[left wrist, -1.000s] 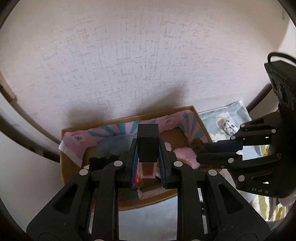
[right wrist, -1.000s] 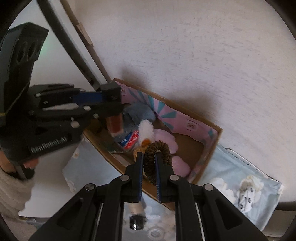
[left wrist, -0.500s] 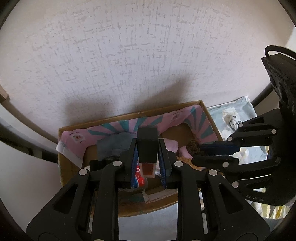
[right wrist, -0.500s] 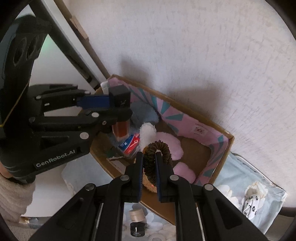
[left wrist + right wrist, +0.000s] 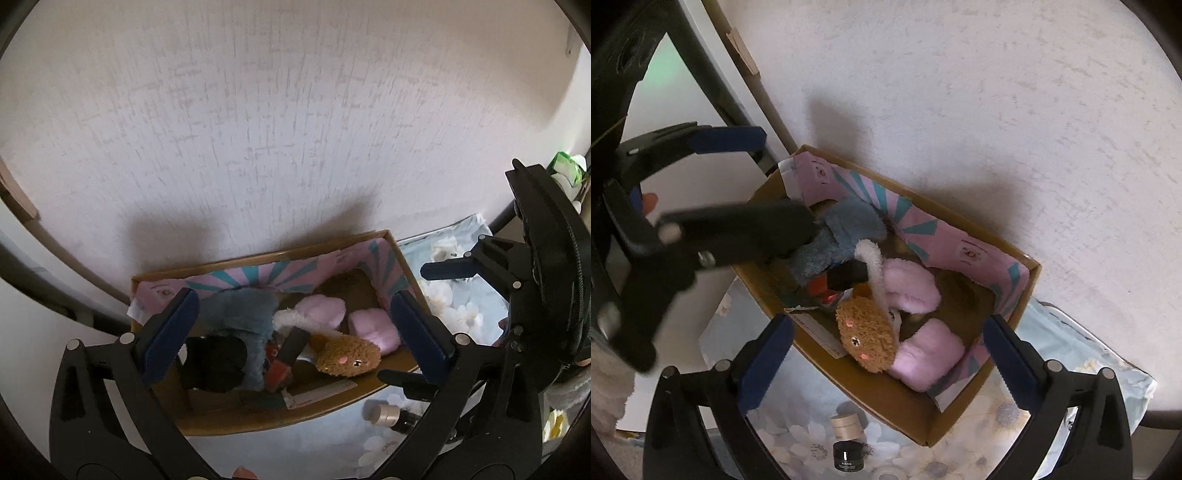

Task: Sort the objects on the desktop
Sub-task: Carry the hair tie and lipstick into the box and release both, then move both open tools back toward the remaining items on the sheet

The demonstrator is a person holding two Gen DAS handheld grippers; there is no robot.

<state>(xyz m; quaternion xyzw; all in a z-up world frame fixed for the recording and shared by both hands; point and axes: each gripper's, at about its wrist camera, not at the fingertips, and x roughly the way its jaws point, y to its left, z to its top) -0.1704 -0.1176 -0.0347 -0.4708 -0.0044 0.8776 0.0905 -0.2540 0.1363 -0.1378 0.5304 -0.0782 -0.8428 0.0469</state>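
Above the flowered cloth [image 5: 798, 439], both black grippers hang with jaws spread wide and empty, left gripper [image 5: 295, 332] beside right gripper [image 5: 886, 349]. Beyond them, the dark bottle with red liquid [image 5: 286, 356] lies inside the brown cardboard box [image 5: 258, 421], among plush toys, against the pale textured wall [image 5: 295, 129].

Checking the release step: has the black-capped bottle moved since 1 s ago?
Yes. The bottle was clamped upright in the left claw above the cardboard box; now it lies tilted inside the box beside the brown plush, claw open.
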